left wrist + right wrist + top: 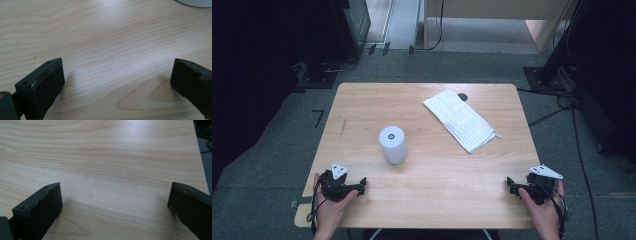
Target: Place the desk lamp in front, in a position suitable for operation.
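Observation:
A white cylinder (392, 144) stands upright near the middle of the wooden table (427, 175); its lower edge (195, 2) peeks in at the top right of the left gripper view. A folded white cloth (459, 120) lies at the back right. My left gripper (357, 187) rests near the front left corner in a hand, its jaws wide apart over bare wood (117, 72). My right gripper (512, 185) rests near the front right edge, also open with nothing between its jaws (115, 195).
A small dark hole (462, 96) marks the tabletop just behind the cloth. Grey floor with cables (572, 120) surrounds the table, and the table's right edge (200, 157) lies close to my right gripper.

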`<state>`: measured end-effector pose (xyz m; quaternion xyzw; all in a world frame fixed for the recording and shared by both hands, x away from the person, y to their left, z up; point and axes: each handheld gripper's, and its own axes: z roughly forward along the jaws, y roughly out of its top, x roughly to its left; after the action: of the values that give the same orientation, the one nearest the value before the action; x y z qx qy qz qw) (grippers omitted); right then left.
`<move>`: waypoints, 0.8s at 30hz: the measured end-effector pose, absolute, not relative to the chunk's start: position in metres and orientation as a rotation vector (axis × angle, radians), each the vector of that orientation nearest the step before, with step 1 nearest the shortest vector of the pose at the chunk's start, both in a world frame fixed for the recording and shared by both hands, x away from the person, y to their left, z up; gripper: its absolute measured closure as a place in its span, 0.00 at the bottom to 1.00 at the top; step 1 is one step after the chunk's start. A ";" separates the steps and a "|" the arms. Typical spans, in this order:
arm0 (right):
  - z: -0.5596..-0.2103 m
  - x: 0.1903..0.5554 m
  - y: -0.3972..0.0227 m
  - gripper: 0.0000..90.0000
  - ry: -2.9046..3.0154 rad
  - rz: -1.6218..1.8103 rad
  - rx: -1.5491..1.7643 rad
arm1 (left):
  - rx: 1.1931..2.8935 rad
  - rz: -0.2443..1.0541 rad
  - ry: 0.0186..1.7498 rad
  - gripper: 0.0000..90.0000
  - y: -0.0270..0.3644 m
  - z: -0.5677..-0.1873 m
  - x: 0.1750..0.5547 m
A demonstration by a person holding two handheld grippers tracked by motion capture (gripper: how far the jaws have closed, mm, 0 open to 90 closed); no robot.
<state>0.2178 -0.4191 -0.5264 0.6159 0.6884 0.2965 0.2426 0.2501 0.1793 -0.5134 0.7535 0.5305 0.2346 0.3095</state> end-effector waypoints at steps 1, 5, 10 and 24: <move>-0.526 0.217 -0.419 0.00 1.879 0.808 1.680 | 1.972 0.613 1.388 0.00 0.179 -0.511 0.249; -0.521 0.214 -0.413 0.00 1.850 0.804 1.662 | 1.926 0.625 1.291 0.00 0.173 -0.497 0.246; -0.510 0.212 -0.404 0.00 1.841 0.836 1.623 | 1.900 0.621 1.238 0.00 0.167 -0.488 0.251; -0.474 0.221 -0.383 0.00 1.867 0.959 1.562 | 1.880 0.596 1.117 0.00 0.135 -0.473 0.274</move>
<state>0.2208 -0.3830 -0.4743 0.5765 0.6890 0.3541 0.2598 0.2741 0.1347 -0.4729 0.7512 0.4464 0.2383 0.4239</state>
